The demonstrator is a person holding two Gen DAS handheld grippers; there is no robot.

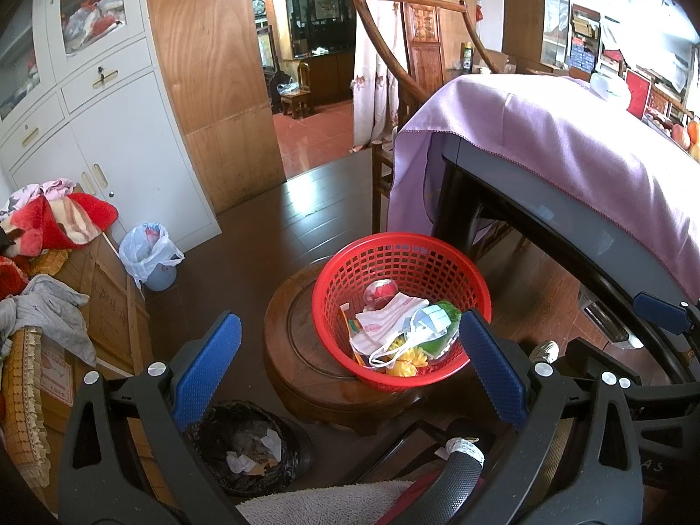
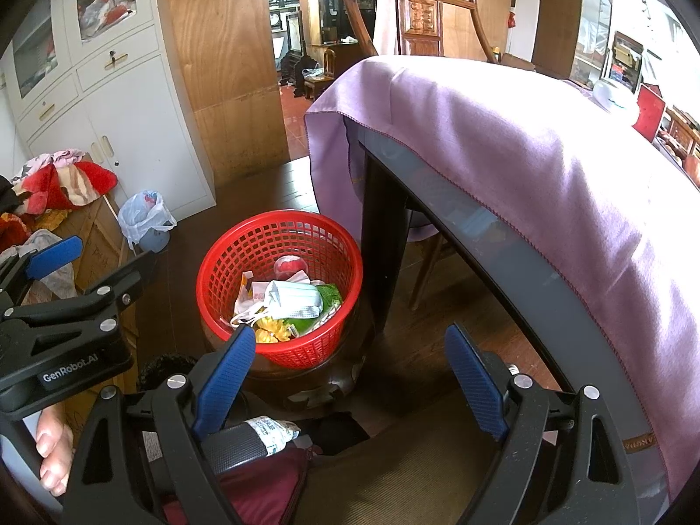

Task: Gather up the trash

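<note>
Red basket (image 1: pixel 402 306) on stool (image 1: pixel 306 350): trash (image 1: pixel 407 332) heaped inside, apparently gathered; black bin (image 1: pixel 245 446) beside stool awaits it; left gripper (image 1: pixel 350 372) and right gripper (image 2: pixel 350 376) near basket, both spread wide, empty.

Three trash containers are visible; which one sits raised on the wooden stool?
The red mesh basket; the black bin and the bag-lined blue bin stand on the floor.
</note>
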